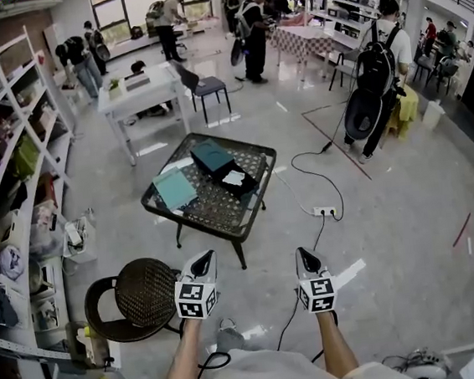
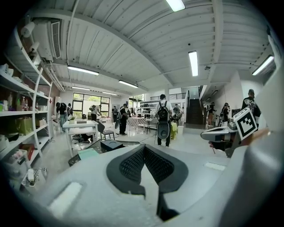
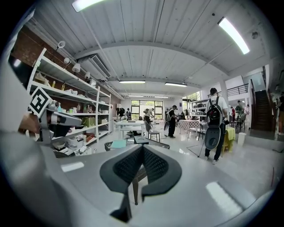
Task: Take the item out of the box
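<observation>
right gripper (image 3: 142, 147) jaws pressed together on nothing, low table (image 3: 160, 144) out beyond the tips, black box (image 3: 140, 139) and flat teal thing (image 3: 119, 143) on it, left gripper (image 3: 62, 119) off at the left edge

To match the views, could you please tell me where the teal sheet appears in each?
Head view: teal sheet left of centre, on the mesh table.
Left gripper view: teal sheet lower left, beside the black box.
Right gripper view: teal sheet just left of centre.
Landmark: white table behind it.
</observation>
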